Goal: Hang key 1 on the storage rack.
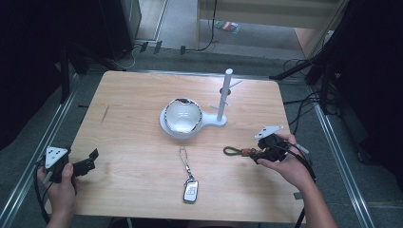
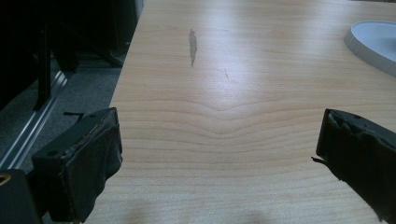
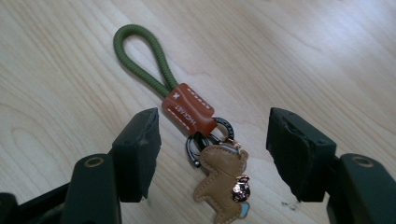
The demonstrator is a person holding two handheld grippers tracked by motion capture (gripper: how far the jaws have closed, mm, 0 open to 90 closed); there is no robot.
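Dark surroundings and trailing floor cables frame a pale wooden worktop [image 1: 142,95]. At its centre stands a white stand [image 1: 223,102] with an upright post and side pegs, its base carrying a glossy bowl [image 1: 182,116]. A car key fob [image 1: 190,191] on a short chain lies near the front edge.

The likely item of interest, a keyring [image 3: 196,116], lies flat on the worktop at the right. It comprises an olive cord loop, a stitched brown leather collar, dark metal rings and a tan leather animal charm.

Right hand-held gripper [image 3: 212,154]: jaws spread wide, straddling the rings and charm, gripping nothing. Left hand-held gripper [image 2: 219,154]: jaws wide apart over bare wood at the left edge, empty.

Assessment: the keyring is light and limp; the cord will flex and the charm dangle. The leather collar appears the firmest, least slippery grasp point, leaving the loop free to go over a peg.
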